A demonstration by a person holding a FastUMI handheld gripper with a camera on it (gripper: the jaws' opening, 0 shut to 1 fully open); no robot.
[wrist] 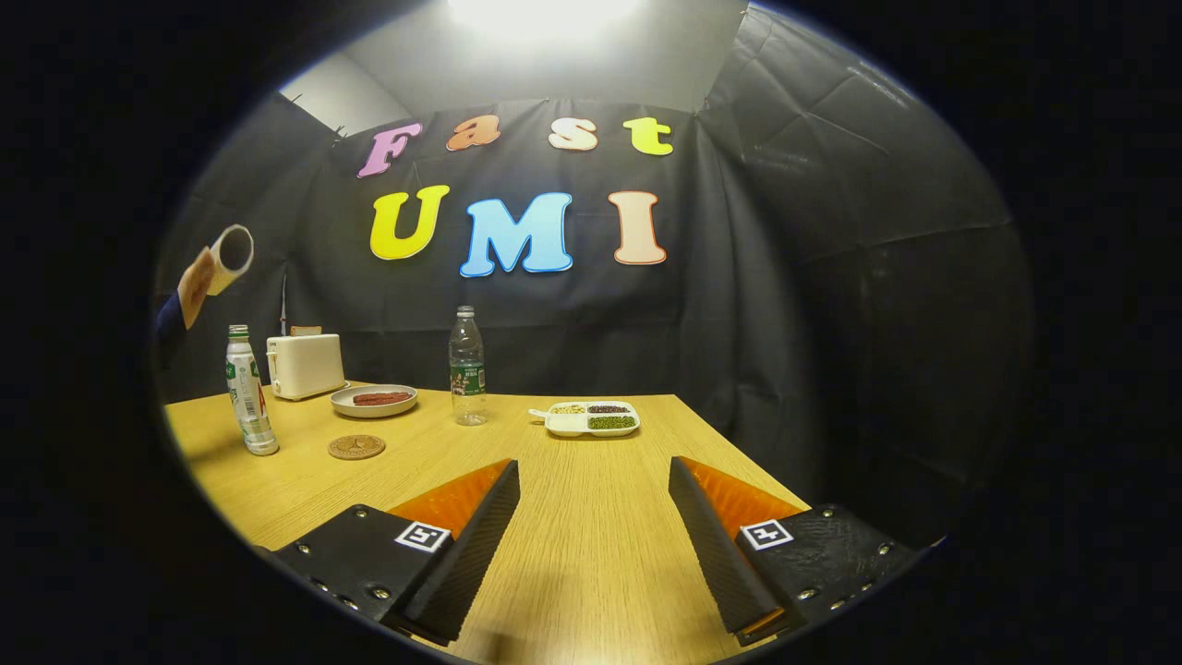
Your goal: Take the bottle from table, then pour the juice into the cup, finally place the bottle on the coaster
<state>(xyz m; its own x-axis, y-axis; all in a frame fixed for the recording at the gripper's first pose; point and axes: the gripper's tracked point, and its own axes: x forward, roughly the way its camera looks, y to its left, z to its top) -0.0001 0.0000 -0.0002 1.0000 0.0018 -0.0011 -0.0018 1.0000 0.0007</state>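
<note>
Standing upright near the far left corner of the wooden table (591, 517), the juice bottle (249, 392) shows a white body with a printed label and a green cap, well beyond your gripper (594, 480) and off to the left of its fingers. Just to the right of the bottle, and a little nearer to you, the round brown coaster (356, 447) lies flat on the wood with nothing on it. Above the bottle, a person's hand (194, 286) in a dark sleeve holds a pale cup (231, 257) in the air, tilted on its side so that its dark mouth faces toward you.

You hold the gripper low over the near end of the table, level and pointing straight along the wood toward the booth's back wall. Its fingers stand wide apart, with bare tabletop between them, and they grip and touch nothing.

Behind the coaster a cream toaster (306, 365) sits at the table's back edge, with a shallow plate (373, 400) holding something reddish beside it. A clear water bottle (467, 368) stands upright farther right, almost straight ahead of the left finger, and a white divided tray (591, 418) of grains and beans rests next to it.
</note>
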